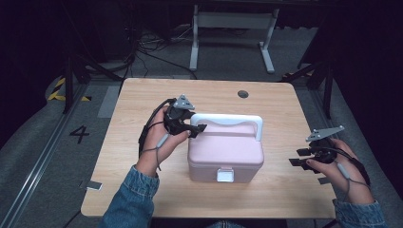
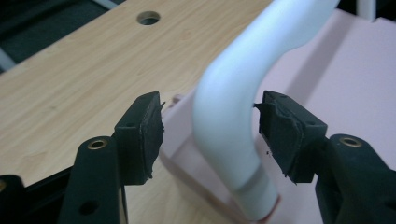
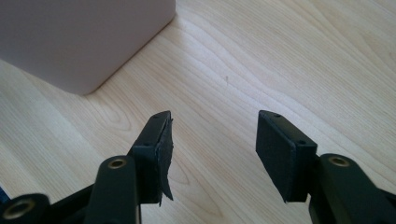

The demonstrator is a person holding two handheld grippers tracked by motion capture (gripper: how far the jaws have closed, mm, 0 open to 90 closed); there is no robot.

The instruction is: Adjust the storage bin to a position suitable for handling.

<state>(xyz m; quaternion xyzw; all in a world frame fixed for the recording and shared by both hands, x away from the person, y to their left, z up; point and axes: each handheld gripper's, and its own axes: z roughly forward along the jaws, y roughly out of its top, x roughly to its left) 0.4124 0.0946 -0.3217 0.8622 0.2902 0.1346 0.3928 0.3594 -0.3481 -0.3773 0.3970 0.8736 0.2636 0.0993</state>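
On the left, the left claw is seen at the left end of the white handle of the pink box, which sits near the middle of the wooden table. In the left gripper view, the handle's upright is framed between the 2 pads: the right-hand pad is touching or nearly touching it, while a clear gap is left at the left-hand pad. The claw is therefore partly open, and nothing is yet gripped.

A slip can be judged as the main risk. The upright is smooth, round and curved, and it is not centred between the pads; if closing is finished this way, the handle may be pushed sideways or the box dragged across the table before both pads bite.

Ahead of the claw, the box's lid is shut and its front latch is closed.

On the right, the right claw is held wide open and empty over bare wood, the box's corner lying ahead of it and to its left, well apart.
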